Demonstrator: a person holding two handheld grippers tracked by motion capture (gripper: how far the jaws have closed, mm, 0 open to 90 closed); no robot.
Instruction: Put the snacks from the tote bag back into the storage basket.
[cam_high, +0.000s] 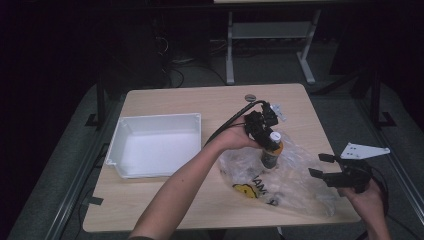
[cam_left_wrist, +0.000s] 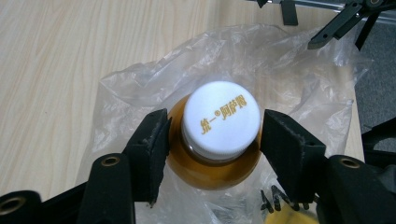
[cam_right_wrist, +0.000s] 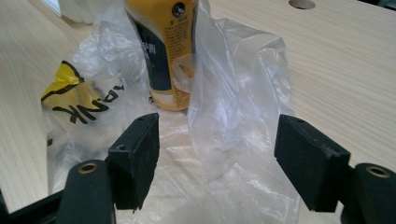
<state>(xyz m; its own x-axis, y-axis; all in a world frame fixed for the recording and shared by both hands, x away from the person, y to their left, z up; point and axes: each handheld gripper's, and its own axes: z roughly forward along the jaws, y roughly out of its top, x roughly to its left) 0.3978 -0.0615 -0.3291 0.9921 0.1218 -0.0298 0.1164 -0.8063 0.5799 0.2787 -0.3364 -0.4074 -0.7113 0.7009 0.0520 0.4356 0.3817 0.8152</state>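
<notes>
Two grippers are seen at work: the left gripper (cam_high: 265, 134) is lowered over the bottle (cam_high: 272, 150), which stands upright on the plastic bag (cam_high: 280, 182) right of the table's (cam_high: 165, 200) centre, its jaws flanking the white cap (cam_left_wrist: 220, 119) at 9 and 3 o'clock without visibly pressing. The right gripper (cam_high: 325, 167) is held open at 4 o'clock from the bottle, beside the bag's edge. A topple is judged likely if one pad lands first, since the bag's slick film gives poor footing.

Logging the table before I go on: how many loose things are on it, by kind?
Bottle: 1
Plastic bag: 1
White bin: 1
Total: 3
</notes>
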